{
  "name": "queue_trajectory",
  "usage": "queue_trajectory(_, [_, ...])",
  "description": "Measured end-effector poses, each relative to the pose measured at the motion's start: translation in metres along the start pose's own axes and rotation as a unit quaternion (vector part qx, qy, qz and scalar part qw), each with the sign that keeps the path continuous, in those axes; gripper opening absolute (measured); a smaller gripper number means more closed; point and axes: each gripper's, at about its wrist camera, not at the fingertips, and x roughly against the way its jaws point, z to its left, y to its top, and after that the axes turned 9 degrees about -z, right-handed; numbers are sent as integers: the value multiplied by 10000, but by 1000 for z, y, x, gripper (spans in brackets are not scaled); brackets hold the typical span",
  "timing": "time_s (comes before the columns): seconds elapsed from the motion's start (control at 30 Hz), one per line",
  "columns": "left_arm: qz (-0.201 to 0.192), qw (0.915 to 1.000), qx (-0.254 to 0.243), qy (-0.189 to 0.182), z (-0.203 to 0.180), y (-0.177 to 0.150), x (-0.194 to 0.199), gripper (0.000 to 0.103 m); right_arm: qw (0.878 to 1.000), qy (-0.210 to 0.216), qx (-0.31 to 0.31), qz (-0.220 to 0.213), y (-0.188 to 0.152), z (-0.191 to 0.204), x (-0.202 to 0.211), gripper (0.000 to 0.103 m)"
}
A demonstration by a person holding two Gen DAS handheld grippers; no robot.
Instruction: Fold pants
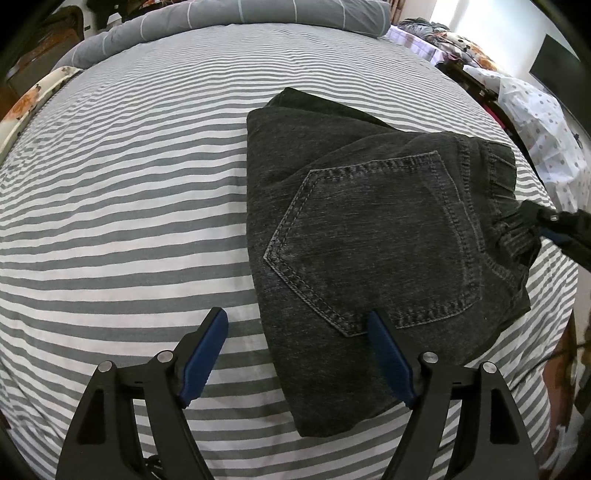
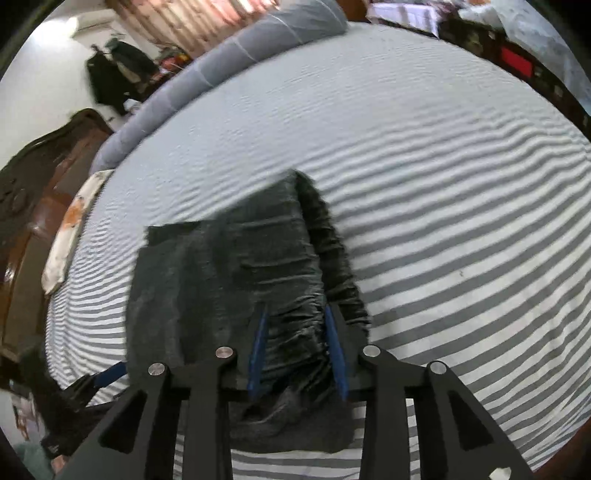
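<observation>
The pants (image 1: 369, 221) lay folded into a compact dark bundle on the striped bedsheet (image 1: 129, 184), right of the bed's middle as the left camera saw it. They were charcoal denim, faded along the seams, with a back pocket (image 1: 373, 243) facing up, its double stitching pale against the cloth. The gathered elastic waistband (image 1: 509, 206) ran along the right edge of the bundle, and a lower layer of fabric stuck out at the far corner.

The left gripper (image 1: 299, 321) hung over the near left edge of the bundle with its blue fingers (image 1: 203, 362) spread wide; one fingertip stood over bare sheet, the other over the denim near the pocket's point, and nothing was pinched between them.

The right gripper (image 2: 295, 314) was at the waistband end, its blue fingers (image 2: 334, 347) a narrow gap apart with ruched waistband cloth between them. I could not tell whether the pads pressed on the fabric or merely straddled it, since that whole view was smeared with motion blur.

From the left camera only the tip of the right gripper showed, cut off at the frame's edge. A rolled grey quilt (image 1: 229, 22) lay along the head of the bed.
</observation>
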Motion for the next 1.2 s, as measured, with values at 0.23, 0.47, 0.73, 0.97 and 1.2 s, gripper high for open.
queue_trajectory(0.23, [-4, 10000, 14, 21, -2, -1, -1, 80, 9990, -96, 430, 87, 0, 22, -7, 26])
queue_trajectory(0.47, [-18, 10000, 46, 25, -3, -3, -2, 80, 9986, -313, 250, 346, -9, 2, -20, 33])
queue_trajectory(0.73, [1, 10000, 39, 81, -4, 1, 4, 80, 9980, -257, 553, 140, 5, 17, -5, 11])
queue_trajectory(0.97, [-348, 9994, -79, -10, -8, 11, 23, 80, 9857, -1107, 1249, -224, -19, 28, 30, 9])
queue_trajectory(1.2, [66, 9987, -499, -110, -16, 3, -3, 80, 9868, -1347, 898, 13, -31, 1, -6, 11])
